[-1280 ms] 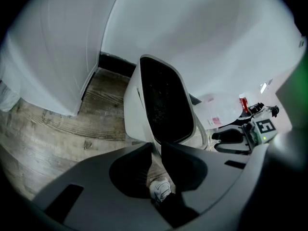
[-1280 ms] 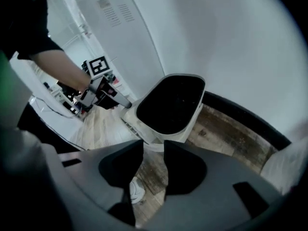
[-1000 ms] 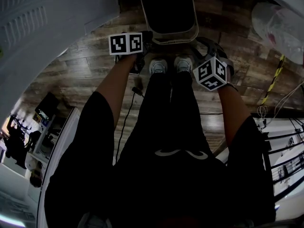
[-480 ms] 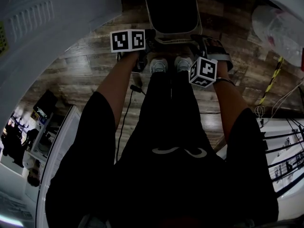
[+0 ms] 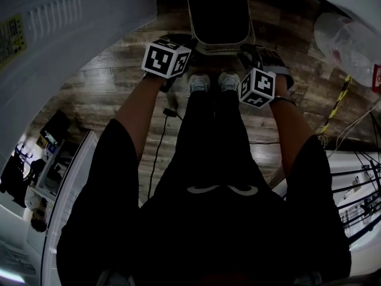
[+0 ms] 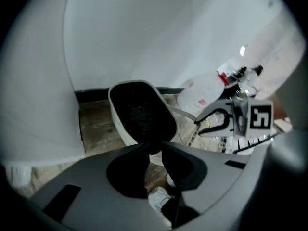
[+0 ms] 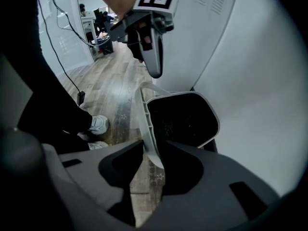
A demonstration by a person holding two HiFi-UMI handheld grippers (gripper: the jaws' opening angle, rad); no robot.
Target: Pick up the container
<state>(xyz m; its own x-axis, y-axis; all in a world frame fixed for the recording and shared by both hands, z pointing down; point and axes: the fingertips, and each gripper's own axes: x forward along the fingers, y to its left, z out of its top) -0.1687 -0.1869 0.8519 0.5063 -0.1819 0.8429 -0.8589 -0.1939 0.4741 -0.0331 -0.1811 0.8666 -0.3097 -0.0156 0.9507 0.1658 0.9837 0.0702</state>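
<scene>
The container (image 5: pixel 217 14) is a white bin with a dark inside, standing on the wood floor just beyond the person's shoes. My left gripper (image 5: pixel 186 42) is at its near left corner. In the left gripper view the jaws (image 6: pixel 155 148) are shut on the corner of the container's (image 6: pixel 139 112) rim. My right gripper (image 5: pixel 249 51) is at the near right side. In the right gripper view its jaws (image 7: pixel 153 146) straddle the white rim of the container (image 7: pixel 180 117). They have just been closing and do not clearly press on the rim.
White shoes (image 5: pixel 198 83) stand right behind the bin. A white curved wall (image 5: pixel 59 28) rises at the left and behind. A clear plastic bag or jug (image 5: pixel 351 37) lies at the right, by yellow-black tape (image 5: pixel 339 103). A cable (image 5: pixel 169 112) trails on the floor.
The left gripper has risen and rolled, its marker cube now tilted. The right gripper has rolled and shifted slightly left toward the bin's rim.
</scene>
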